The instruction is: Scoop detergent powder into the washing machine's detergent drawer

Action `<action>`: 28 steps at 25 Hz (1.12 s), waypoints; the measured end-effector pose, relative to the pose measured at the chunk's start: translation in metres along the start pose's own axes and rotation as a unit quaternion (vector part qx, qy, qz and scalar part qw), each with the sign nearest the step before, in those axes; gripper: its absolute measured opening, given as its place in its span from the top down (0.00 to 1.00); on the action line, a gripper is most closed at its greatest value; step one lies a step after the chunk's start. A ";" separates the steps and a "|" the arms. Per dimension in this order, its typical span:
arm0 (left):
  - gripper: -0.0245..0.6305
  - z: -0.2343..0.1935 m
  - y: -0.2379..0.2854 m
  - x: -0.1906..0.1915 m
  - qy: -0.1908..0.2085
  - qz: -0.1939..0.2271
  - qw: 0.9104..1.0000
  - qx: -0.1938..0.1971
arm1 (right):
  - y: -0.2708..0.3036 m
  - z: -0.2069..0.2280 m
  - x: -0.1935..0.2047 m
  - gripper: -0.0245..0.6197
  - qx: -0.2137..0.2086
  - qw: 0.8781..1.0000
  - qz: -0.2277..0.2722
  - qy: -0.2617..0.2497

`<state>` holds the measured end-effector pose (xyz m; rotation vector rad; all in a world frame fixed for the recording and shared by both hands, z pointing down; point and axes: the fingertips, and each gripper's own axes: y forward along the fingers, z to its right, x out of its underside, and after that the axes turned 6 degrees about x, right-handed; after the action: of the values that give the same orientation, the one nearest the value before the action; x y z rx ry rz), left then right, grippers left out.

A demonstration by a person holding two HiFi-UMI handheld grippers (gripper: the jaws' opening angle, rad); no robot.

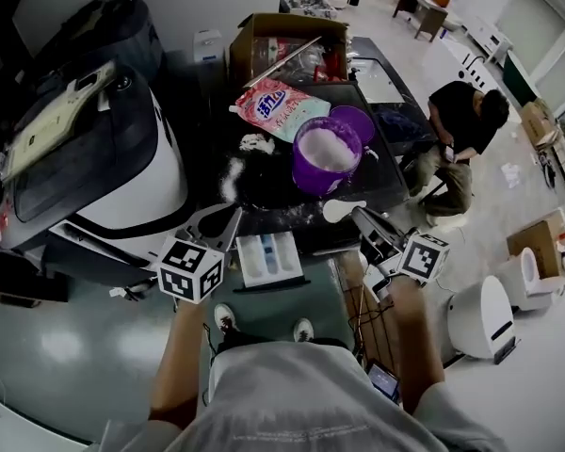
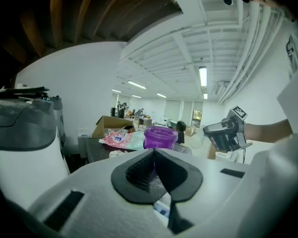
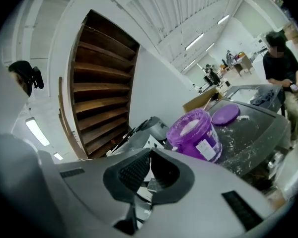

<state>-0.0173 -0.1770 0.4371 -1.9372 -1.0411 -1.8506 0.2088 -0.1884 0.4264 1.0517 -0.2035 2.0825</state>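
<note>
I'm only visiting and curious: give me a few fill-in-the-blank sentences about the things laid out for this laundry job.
The open purple tub is full of white ___.
The loose lid lying beside that tub is coloured ___.
The little scoop just in front of the tub is coloured ___.
Missing words: powder; purple; white.

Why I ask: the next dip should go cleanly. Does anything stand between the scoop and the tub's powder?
Nothing visible does. The scoop, in the right gripper, sits just in front of the tub, whose top is open; its lid lies behind it. The left gripper is off to the side.
</note>
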 end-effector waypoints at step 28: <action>0.95 0.051 -0.053 0.130 -0.051 -0.056 0.987 -0.143 | 0.066 0.025 0.159 0.95 -0.052 0.953 -0.238 -0.183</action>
<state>-0.0224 -0.0663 0.5377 -2.1954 -0.9757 -2.0807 0.1214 -0.1539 0.5734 1.2728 -0.2143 1.4254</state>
